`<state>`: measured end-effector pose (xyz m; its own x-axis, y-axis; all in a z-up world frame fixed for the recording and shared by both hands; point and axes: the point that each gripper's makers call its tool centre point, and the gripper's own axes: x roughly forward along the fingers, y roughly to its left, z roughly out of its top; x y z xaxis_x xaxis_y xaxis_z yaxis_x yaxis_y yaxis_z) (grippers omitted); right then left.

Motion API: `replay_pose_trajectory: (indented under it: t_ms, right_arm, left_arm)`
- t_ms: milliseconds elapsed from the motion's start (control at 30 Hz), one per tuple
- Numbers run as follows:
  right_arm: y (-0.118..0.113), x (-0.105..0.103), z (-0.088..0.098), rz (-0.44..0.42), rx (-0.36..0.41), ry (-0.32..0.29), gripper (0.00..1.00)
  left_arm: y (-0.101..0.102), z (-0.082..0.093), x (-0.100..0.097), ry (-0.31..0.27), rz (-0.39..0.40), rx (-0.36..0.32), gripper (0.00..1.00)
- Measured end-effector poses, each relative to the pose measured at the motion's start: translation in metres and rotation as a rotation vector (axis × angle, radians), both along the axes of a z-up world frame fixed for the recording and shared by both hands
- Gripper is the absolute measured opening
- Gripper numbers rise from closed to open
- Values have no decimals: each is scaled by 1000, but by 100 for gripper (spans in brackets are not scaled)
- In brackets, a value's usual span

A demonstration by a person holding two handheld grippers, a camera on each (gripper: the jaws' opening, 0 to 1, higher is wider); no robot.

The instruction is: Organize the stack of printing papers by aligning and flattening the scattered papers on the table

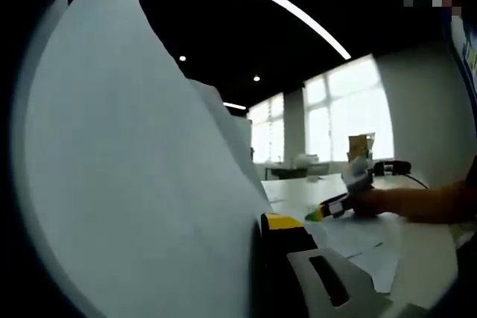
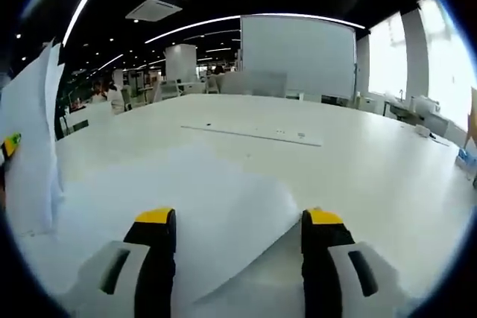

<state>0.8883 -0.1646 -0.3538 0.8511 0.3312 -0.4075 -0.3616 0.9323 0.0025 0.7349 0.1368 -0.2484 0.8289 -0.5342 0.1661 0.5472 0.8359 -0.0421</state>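
Papers raised on edge at the left, one sheet flat under the right claw

Left claw (image 1: 287, 247) — one jaw visible, the upright papers (image 1: 134, 184) filling frame left hide the rest, so its grip cannot be told. Right claw (image 2: 238, 240) spread wide over a flat sheet (image 2: 216, 214) at lower centre on the white counter (image 2: 358, 161) — nothing held.

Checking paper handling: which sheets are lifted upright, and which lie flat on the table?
The sheets clamped in the left gripper stand upright. The sheet between the right gripper's open fingers lies flat on the table.
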Motion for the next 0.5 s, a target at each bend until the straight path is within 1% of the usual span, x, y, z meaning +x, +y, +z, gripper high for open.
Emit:
replay_pose_trajectory:
  t_ms: [233, 400, 500]
  right_arm:
    - [5, -4, 0, 17, 1, -2, 53]
    - [5, -6, -1, 17, 2, 9, 41]
    - [7, -1, -4, 22, 3, 14, 35]
  left_arm:
    - [0, 0, 0, 0, 3, 1, 10]
    - [0, 0, 1, 0, 3, 3, 10]
    - [0, 0, 1, 0, 4, 3, 10]
